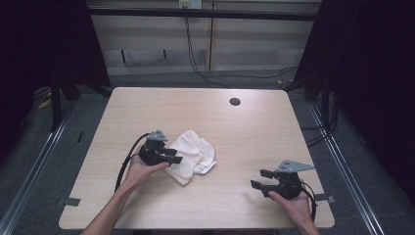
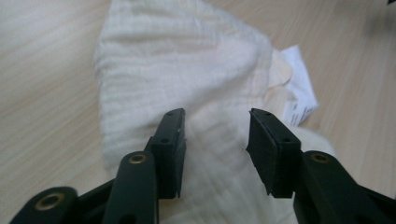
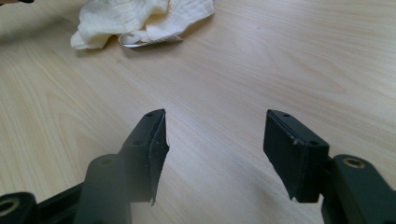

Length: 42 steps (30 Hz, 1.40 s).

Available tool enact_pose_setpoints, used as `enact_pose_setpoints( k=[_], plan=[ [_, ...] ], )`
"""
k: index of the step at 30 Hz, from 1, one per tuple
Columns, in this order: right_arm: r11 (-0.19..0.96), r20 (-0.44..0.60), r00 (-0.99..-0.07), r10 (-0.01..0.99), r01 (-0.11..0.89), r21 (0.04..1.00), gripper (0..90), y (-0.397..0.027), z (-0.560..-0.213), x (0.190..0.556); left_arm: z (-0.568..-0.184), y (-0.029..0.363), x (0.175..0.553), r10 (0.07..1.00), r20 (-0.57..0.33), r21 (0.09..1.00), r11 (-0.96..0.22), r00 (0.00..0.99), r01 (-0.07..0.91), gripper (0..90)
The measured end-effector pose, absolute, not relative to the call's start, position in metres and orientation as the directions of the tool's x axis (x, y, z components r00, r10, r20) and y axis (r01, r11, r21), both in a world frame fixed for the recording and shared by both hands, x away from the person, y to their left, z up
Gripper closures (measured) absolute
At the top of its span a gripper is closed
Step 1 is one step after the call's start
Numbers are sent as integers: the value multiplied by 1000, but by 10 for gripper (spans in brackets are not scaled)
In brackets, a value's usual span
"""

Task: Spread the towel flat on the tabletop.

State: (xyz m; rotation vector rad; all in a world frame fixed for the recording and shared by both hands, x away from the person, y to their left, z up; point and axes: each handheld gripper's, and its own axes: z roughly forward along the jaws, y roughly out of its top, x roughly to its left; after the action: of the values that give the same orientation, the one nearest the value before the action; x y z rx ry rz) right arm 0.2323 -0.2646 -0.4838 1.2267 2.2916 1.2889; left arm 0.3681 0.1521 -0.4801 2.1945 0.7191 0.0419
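Two grippers were over a light wooden table (image 1: 244, 127), one in each of the person's hands, and a crumpled cream cloth (image 1: 192, 152) lay between them, a little left of the table's middle. In the high view the left gripper (image 1: 172, 157) sat at the cloth's left edge with its tips over the fabric, the left hand (image 1: 142, 171) cupped beneath its body and a black cable (image 1: 125, 164) looping back toward the forearm. The left gripper view looked straight down its own jaws: they stood apart, with a clear gap between the two black pads (image 2: 173, 140), and the cloth (image 2: 187, 74) spread beneath and beyond them, its weave rumpled into soft ridges. No pad pressed on the fabric as far as the frame showed; the cloth simply lay under the gap. A small white label (image 2: 299, 93) stuck out from the cloth's far right side, flat on the wood. The right gripper (image 1: 262, 178) was held low near the table's front right corner, well apart from the cloth, the right hand (image 1: 293, 205) behind it and the grey three-cornered plate (image 1: 293, 166) on top. In the right gripper view its jaws also stood wide apart over bare wood, holding nothing, and the cloth (image 3: 140, 21) showed far off near the upper left. A dark round hole (image 1: 235, 102) marked the table's far side.
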Motion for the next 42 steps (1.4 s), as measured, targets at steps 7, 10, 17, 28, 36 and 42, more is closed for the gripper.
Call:
enact_pose_setpoints(
  k=[7,10,17,28,36,42],
  plan=[
    [264,186,-621,761,558,787,390,-264,-485,233,-497,148,370,511,-193,691,-535,837,486,660],
    [269,181,-623,761,558,785,383,-263,-485,233,-498,148,370,522,-224,691,-510,823,512,628],
    [277,184,-624,759,565,777,377,-261,-487,234,-498,139,363,497,-163,690,-560,852,459,740],
    [283,184,-632,752,562,777,379,-259,-486,233,-499,133,348,429,-191,694,-577,883,431,808],
    [289,186,-645,741,557,779,405,-255,-485,232,-496,126,332,368,-206,681,-612,907,403,803],
    [304,197,-677,709,546,781,463,-244,-483,230,-491,121,324,345,-205,662,-641,916,389,711]
  ],
)
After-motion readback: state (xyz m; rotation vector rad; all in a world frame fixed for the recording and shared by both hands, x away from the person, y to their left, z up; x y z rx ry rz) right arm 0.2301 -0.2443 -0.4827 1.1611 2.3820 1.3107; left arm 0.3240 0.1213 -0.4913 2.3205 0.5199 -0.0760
